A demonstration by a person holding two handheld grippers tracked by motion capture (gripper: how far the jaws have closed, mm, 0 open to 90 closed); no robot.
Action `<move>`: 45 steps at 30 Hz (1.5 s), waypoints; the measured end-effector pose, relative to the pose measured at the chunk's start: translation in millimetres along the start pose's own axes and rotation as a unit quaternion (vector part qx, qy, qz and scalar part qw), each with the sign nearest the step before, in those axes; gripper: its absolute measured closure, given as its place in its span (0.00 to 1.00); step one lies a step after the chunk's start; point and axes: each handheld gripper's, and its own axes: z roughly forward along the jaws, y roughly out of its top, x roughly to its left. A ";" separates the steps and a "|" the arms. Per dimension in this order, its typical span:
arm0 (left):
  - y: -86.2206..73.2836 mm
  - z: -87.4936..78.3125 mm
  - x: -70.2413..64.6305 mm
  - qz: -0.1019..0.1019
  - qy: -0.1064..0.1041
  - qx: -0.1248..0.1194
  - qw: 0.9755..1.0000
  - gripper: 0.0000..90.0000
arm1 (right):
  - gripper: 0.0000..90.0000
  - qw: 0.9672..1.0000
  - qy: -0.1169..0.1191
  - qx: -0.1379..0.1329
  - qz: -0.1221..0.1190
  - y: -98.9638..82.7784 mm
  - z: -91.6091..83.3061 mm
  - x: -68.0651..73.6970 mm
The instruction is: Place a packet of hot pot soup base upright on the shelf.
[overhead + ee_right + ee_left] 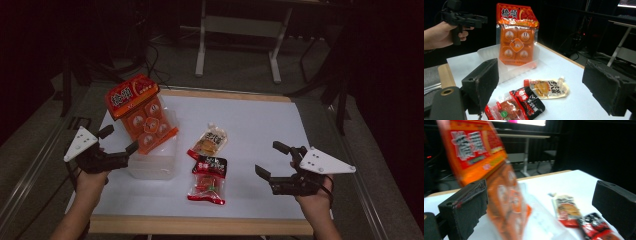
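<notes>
Your left gripper (119,140) is wide open, holding nothing, beside the orange blister-pack snack bag (142,114) standing in the clear plastic bin (155,167); your right gripper (270,159) is open too, empty.

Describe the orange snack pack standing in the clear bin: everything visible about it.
The orange snack pack is a glossy plastic bag with a red-orange header card bearing white characters, above a clear section showing five orange portions. It stands upright, leaning against the wall of the translucent bin at the table's left. Nothing grips it; the left gripper is open beside it.
</notes>
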 end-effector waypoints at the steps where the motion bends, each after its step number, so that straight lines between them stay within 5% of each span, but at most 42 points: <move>1: -1.3 -0.3 -2.4 -0.002 -0.011 0.002 1.000 0.01 | 0.16 1.000 0.000 0.000 -0.001 -0.2 0.2 0.1; 9: -2.5 -4.3 -27.9 0.019 -0.064 -0.004 0.998 0.01 | 0.18 1.000 0.016 0.008 -0.008 -4.4 5.5 -0.7; 13: -4.1 -3.3 -43.4 0.017 -0.125 -0.003 0.992 0.01 | 0.19 1.000 0.021 0.014 -0.005 -7.4 9.1 -1.6; 21: -13.5 2.5 -71.7 0.035 -0.159 0.009 0.987 0.01 | 0.21 0.999 0.038 0.015 -0.004 -15.2 16.1 -3.4; 38: -38.4 16.8 -95.7 0.056 -0.187 0.036 0.980 0.01 | 0.13 0.999 0.040 0.023 -0.001 -30.8 34.3 1.3; 45: -44.1 19.2 -104.9 0.080 -0.196 0.037 0.977 0.01 | 0.13 0.996 0.070 0.043 0.020 -39.4 49.4 -4.8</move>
